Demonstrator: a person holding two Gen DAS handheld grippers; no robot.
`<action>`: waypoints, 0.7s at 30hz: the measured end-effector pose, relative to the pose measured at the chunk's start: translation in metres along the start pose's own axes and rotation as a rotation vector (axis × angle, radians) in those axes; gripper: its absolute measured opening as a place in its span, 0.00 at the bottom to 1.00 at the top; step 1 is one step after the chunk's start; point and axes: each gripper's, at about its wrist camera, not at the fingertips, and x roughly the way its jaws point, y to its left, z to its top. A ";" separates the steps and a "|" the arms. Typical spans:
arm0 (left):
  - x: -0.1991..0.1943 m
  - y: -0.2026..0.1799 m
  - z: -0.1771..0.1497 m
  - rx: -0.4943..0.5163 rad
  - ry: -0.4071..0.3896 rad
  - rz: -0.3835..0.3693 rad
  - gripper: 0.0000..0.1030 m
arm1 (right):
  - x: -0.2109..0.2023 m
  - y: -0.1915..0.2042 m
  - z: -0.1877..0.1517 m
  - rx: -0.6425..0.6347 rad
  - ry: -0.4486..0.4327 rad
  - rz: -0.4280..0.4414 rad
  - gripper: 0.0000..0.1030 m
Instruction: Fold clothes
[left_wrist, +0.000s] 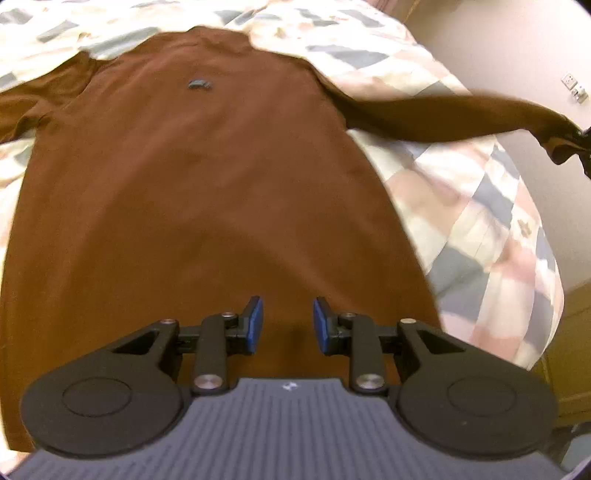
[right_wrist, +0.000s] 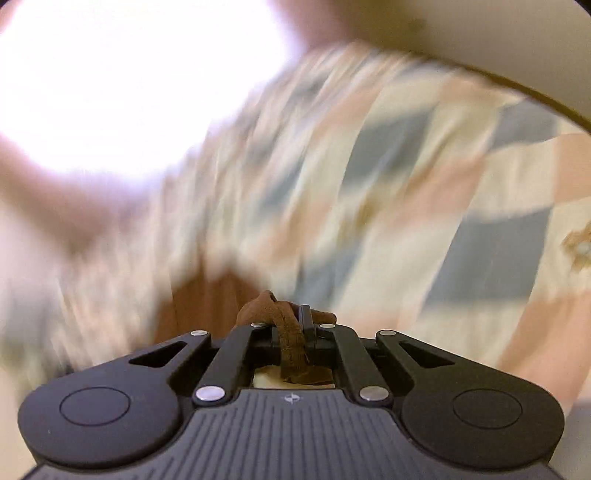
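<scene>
Left wrist view shows your brown shirt spread flat on the patchwork quilt, left gripper jaws narrowly parted and empty above its hem. Your right gripper pinches the sleeve cuff. Soft, light, floppy cloth: grip seams and edges.

The brown shirt is soft matt cloth, smooth in the middle of the frame, with a small stitched emblem in the upper part. The bed cover at the right is thin matt cloth in pale checks. The left tongs are matt black plastic with shiny metal pins and blue rubber-like pads. The right tongs are the same plastic; the cloth pinched there looks slightly fuzzy.
</scene>
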 end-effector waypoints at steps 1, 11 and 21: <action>0.001 -0.006 0.001 -0.006 -0.003 -0.002 0.24 | -0.003 -0.020 0.022 0.126 -0.057 -0.050 0.07; 0.011 -0.017 -0.017 -0.072 0.047 0.100 0.27 | 0.054 -0.141 0.021 0.125 0.094 -0.433 0.56; 0.024 -0.029 -0.020 -0.053 0.075 0.115 0.30 | 0.133 -0.064 -0.023 -1.100 0.067 -0.466 0.50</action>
